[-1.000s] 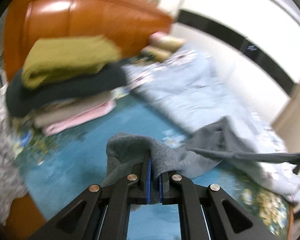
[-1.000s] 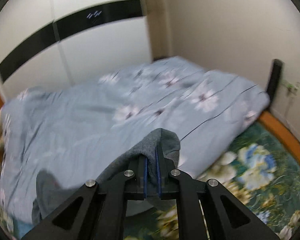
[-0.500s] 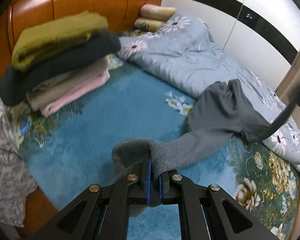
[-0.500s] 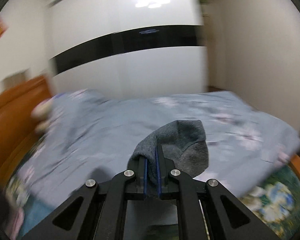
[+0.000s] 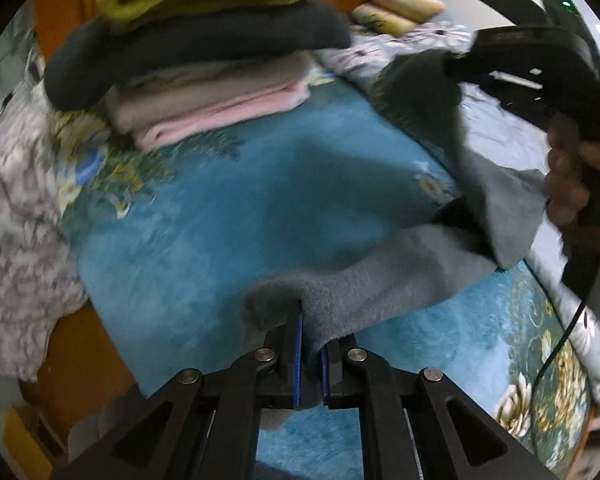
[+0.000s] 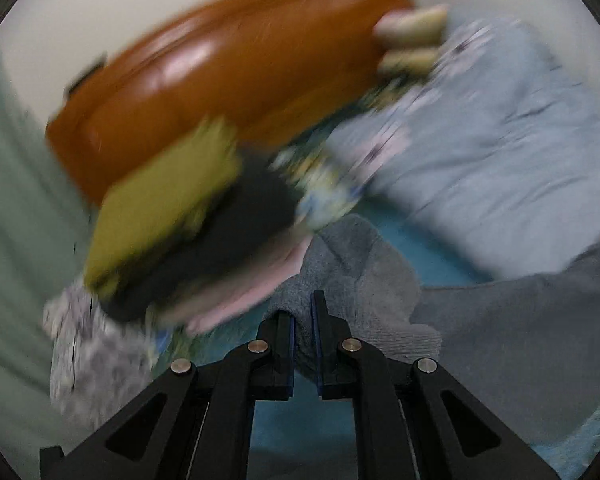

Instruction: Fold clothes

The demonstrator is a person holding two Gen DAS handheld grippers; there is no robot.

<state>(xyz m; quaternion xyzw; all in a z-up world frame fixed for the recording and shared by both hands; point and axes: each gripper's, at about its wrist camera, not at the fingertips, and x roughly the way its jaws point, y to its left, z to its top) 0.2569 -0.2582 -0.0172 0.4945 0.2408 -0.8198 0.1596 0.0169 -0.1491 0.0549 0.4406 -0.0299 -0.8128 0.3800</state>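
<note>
A grey fleece garment [image 5: 400, 276] hangs between both grippers over the teal bed cover [image 5: 220, 216]. My left gripper [image 5: 311, 332] is shut on one corner of it, low over the cover. The right gripper [image 5: 452, 66] shows at the upper right of the left wrist view, a hand [image 5: 572, 184] on its handle, with the other grey corner [image 5: 416, 92] in its jaws. In the blurred right wrist view that gripper [image 6: 303, 312] is shut on the grey garment [image 6: 356, 264], with the rest of the cloth [image 6: 520, 320] trailing to the right.
A stack of folded clothes [image 5: 204, 44], olive on top, then dark grey, beige and pink, lies at the far left of the bed by the orange headboard [image 6: 228, 72]. A pale blue flowered quilt [image 6: 500, 140] lies bunched along the right. A patterned cloth [image 5: 16, 208] hangs off the left edge.
The right gripper has swung fast from the quilt side towards the headboard and stack, carrying its grey corner. The left gripper has sunk closer to the cover. The garment is now folding over itself.
</note>
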